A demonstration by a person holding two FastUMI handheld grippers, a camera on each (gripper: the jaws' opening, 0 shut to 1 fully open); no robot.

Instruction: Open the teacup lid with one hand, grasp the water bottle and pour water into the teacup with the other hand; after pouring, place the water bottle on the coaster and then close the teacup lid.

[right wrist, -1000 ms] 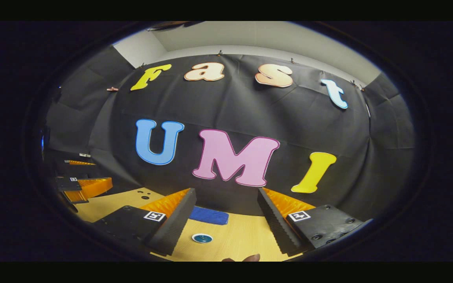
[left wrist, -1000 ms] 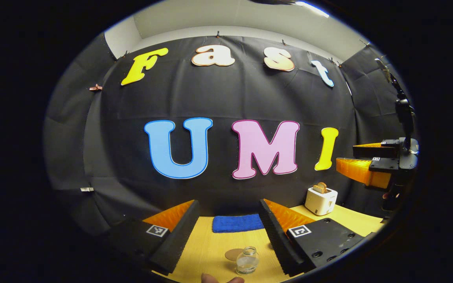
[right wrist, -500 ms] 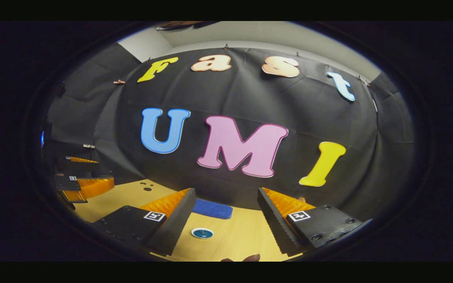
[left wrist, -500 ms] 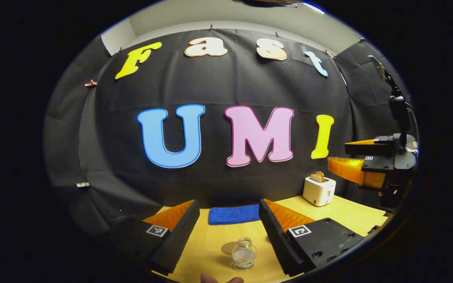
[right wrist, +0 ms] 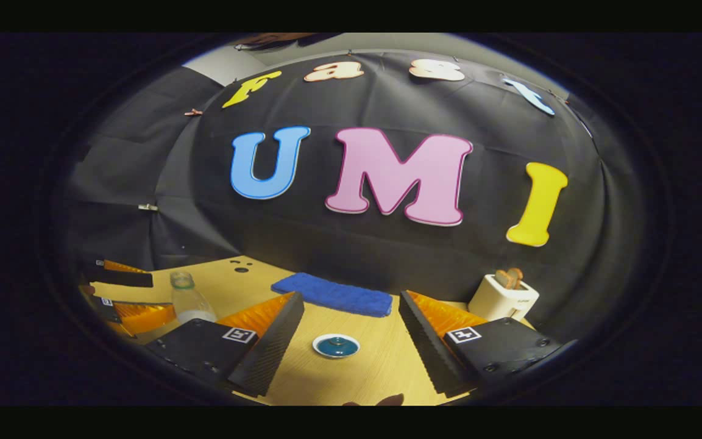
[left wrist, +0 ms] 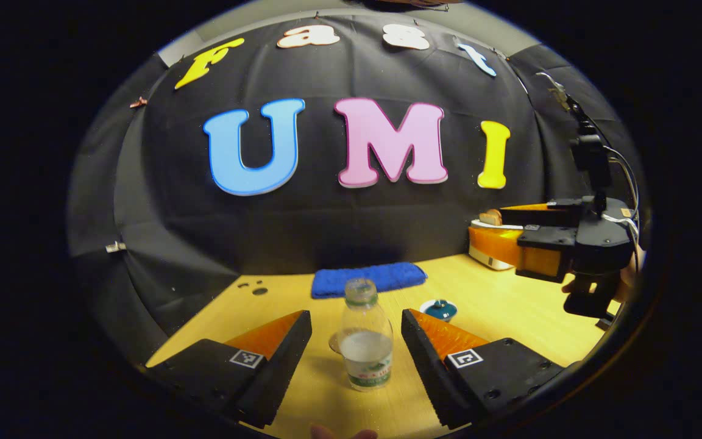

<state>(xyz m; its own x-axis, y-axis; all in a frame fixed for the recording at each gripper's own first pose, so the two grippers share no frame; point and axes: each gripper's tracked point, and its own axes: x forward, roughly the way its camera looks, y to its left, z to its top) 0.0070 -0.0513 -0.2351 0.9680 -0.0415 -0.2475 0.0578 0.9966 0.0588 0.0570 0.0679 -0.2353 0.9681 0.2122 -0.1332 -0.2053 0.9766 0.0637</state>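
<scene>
I'm working in a staged recording booth, not a real kitchen: black cloth [left wrist: 339, 213] hangs as the back and side walls around a pale wooden desk [left wrist: 497, 305], with household props set out on it, a white toaster [right wrist: 503, 297] and a folded blue towel [right wrist: 331, 294].

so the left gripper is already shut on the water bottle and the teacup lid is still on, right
Not quite. In the left gripper view the left gripper is open: the water bottle stands between its fingers with gaps on both sides. The lid is on the teacup, as the right gripper view shows.
</scene>
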